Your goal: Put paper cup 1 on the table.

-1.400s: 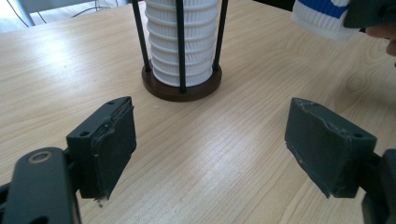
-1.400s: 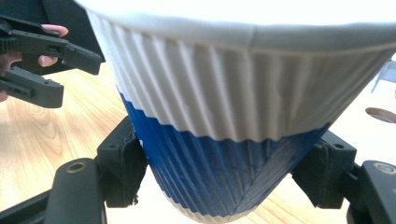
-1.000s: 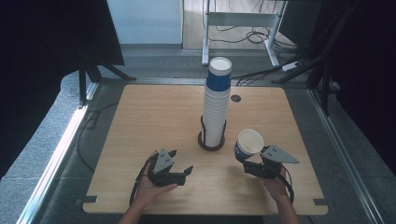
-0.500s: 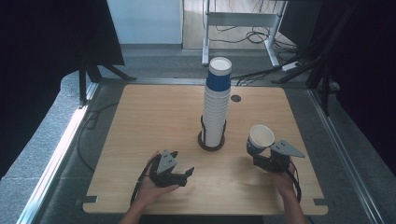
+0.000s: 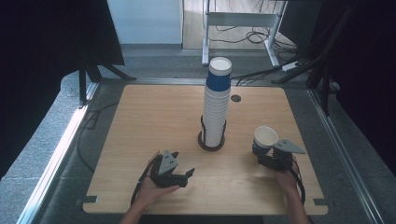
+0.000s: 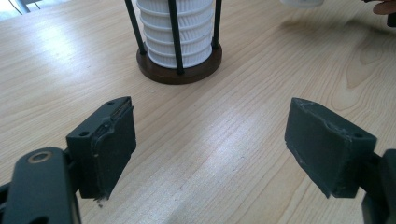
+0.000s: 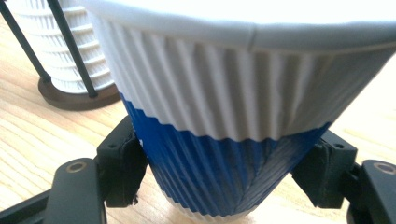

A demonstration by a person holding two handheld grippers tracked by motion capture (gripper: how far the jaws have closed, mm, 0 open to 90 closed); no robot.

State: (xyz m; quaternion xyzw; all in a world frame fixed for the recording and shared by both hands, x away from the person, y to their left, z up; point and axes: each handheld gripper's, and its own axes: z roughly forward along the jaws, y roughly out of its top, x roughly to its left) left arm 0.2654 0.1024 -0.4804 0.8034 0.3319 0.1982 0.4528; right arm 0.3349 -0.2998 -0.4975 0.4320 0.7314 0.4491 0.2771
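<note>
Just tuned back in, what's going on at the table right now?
A person works with a hand-held gripper in each hand. The right hand-held gripper is shut on a blue-and-white paper cup, upright, to the right of the tall cup stack in its rod holder at the table's centre. The left hand-held gripper sits low near the front edge, jaws open and empty.

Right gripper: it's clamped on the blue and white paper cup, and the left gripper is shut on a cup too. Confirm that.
Not quite. The right gripper is indeed clamped on the blue and white paper cup, but the left gripper is open and holds nothing; the left gripper view shows bare table between its jaws.
</note>
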